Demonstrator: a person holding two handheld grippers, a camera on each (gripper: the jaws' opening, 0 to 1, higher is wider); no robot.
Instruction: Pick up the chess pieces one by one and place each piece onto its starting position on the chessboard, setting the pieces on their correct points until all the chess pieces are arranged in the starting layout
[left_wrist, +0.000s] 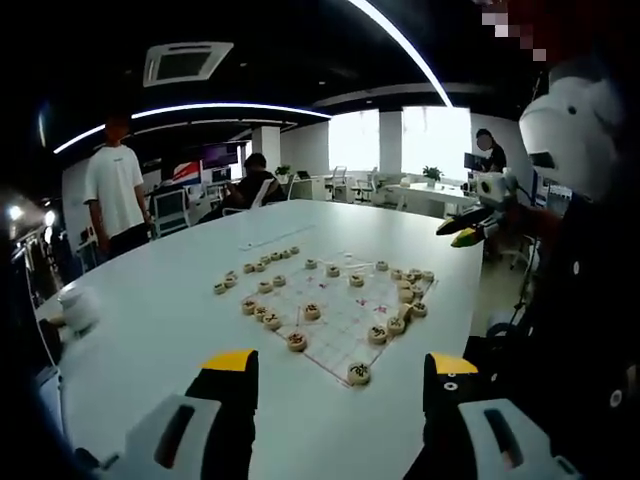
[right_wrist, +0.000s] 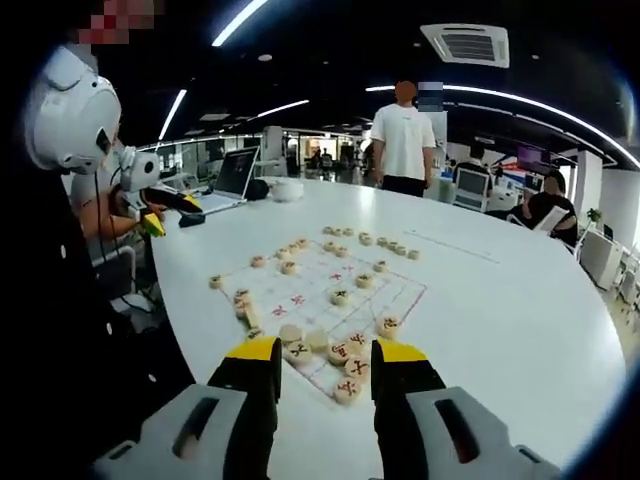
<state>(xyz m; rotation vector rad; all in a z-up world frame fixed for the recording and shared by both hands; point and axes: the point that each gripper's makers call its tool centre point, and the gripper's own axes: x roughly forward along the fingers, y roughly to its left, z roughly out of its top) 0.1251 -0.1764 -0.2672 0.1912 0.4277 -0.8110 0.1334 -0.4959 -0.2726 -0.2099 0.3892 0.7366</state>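
Left gripper view: my left gripper (left_wrist: 340, 368) hangs above the white table (left_wrist: 150, 310), jaws spread wide with nothing between them. The chessboard (left_wrist: 340, 310) lies ahead, well clear of the jaw tips, with round chess pieces (left_wrist: 312, 311) scattered over it and along its far edge. My right gripper (right_wrist: 325, 352) has its jaws parted, holding nothing, poised over the board's near corner, where several pieces cluster. A person in a white shirt (right_wrist: 403, 140) stands beyond the table.

Bare table (left_wrist: 180, 300) flanks the piece-crowded chessboard (left_wrist: 340, 320).
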